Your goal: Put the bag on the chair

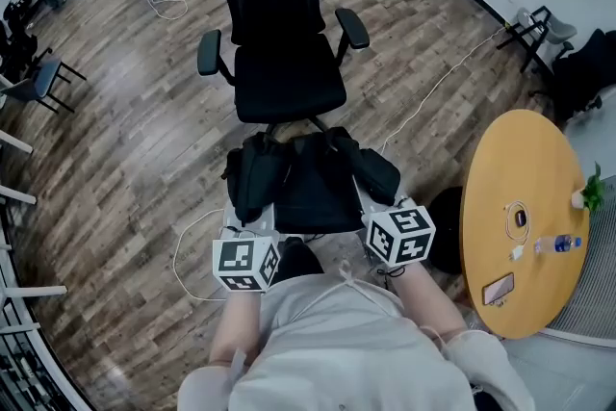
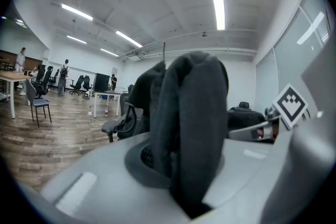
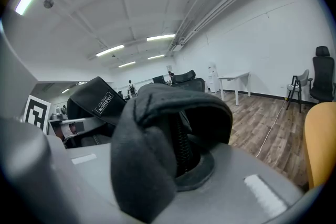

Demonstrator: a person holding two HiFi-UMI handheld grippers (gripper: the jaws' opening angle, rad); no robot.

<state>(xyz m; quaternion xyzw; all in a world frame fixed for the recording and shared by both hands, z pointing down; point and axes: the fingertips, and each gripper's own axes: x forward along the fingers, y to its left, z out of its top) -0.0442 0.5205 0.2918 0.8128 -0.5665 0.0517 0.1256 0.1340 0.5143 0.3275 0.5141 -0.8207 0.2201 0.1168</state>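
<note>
I hold the black bag [image 1: 308, 178] up off the floor by its 2 padded straps [image 2: 189, 128], its body sagging between them. A small white-lettered label sits on 1 side. The black chair [image 1: 289, 72] stands upright facing me, with 2 armrests and a headrest. The bag hangs just before its seat, not yet on it.

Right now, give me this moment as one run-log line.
left hand-held gripper: shut on bag | right hand-held gripper: shut on bag | bag: held short of chair | chair seat: nothing on it
</note>
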